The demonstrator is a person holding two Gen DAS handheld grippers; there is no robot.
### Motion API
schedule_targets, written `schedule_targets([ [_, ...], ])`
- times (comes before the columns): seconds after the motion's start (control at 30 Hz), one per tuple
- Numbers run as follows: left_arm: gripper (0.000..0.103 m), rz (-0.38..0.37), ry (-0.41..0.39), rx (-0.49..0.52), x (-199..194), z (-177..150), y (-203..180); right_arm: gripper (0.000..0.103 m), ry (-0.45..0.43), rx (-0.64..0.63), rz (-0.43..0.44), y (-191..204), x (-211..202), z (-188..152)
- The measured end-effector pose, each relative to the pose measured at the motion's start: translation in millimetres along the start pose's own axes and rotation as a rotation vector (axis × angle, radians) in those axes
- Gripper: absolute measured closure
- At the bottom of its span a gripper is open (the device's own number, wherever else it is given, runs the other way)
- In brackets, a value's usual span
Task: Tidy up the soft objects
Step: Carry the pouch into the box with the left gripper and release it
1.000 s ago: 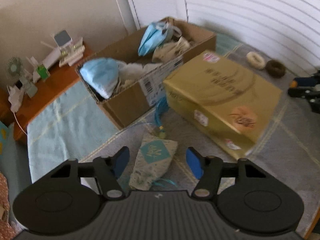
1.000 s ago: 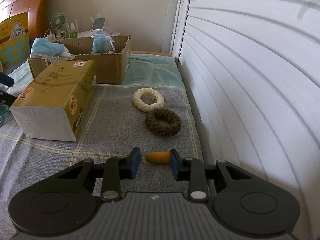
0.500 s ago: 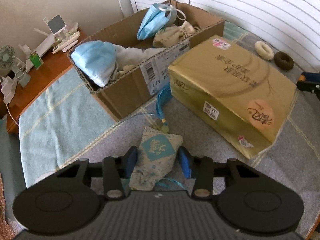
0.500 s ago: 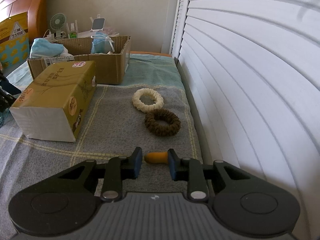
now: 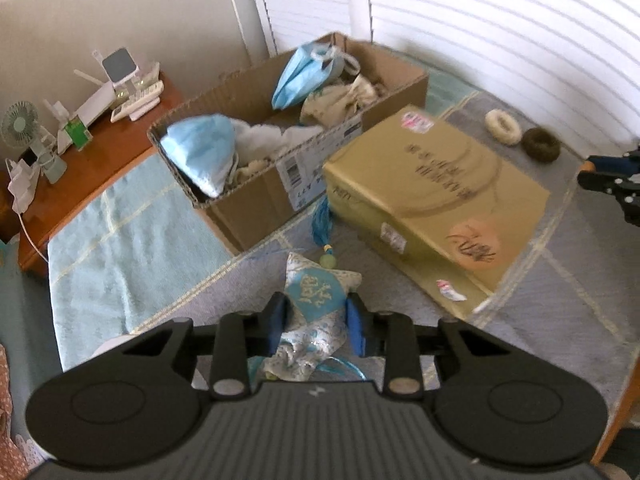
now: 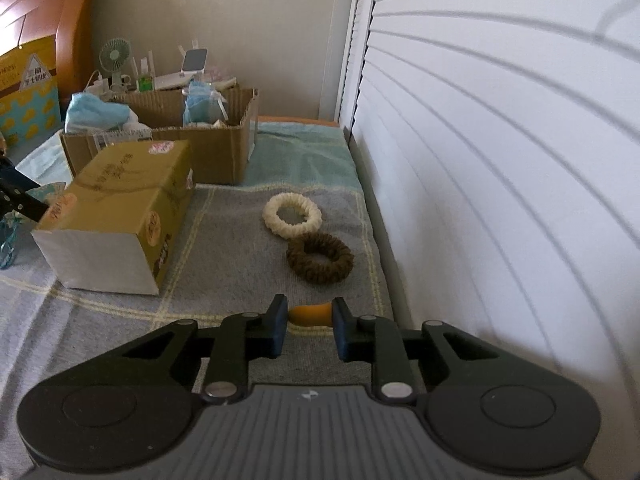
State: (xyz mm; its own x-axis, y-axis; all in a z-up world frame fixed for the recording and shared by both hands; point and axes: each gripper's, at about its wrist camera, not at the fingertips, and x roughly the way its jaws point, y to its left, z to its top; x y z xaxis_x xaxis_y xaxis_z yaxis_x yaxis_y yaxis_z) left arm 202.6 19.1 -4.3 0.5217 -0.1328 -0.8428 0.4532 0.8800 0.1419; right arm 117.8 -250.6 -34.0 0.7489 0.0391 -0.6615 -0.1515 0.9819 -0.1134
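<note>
Step in hand: the left claw (image 5: 316,320) is closed on the patterned sachet (image 5: 318,300), its blue pads pressed to both sides — the pick looks made, the carry not yet begun.
Sachet's place: on the grey blanket (image 5: 560,312), near the front, its blue tassel (image 5: 321,222) trailing toward the far boxes.
Next move: likely a lift up and away to the open cardboard box (image 5: 248,208), which holds other soft things; the lift must clear the box wall, and the tassel could drag or snag.
Right claw (image 6: 308,326): narrowed around a small orange item (image 6: 311,315); whether the pads truly grip it I cannot tell.
Around: a cream scrunchie (image 6: 293,216) and a brown scrunchie (image 6: 320,258) lie touching at the right, by the shutters.
In the way: the sealed yellow carton (image 5: 436,200) sits just right of the sachet — a straight path to the box passes its left corner.
</note>
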Motion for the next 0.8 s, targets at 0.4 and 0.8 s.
schedule_targets([
  [0.4, 0.072, -0.008, -0.147, 0.042, -60.9, 23.2, -2.1, 0.075, -0.074, 0.014, 0.030, 1.9, -34.3, 7.5],
  [0.8, 0.072, 0.009, -0.271, 0.152, -66.5, 93.6, 3.1, 0.075, -0.100, 0.021, 0.056, 1.8, -44.7, 11.8],
])
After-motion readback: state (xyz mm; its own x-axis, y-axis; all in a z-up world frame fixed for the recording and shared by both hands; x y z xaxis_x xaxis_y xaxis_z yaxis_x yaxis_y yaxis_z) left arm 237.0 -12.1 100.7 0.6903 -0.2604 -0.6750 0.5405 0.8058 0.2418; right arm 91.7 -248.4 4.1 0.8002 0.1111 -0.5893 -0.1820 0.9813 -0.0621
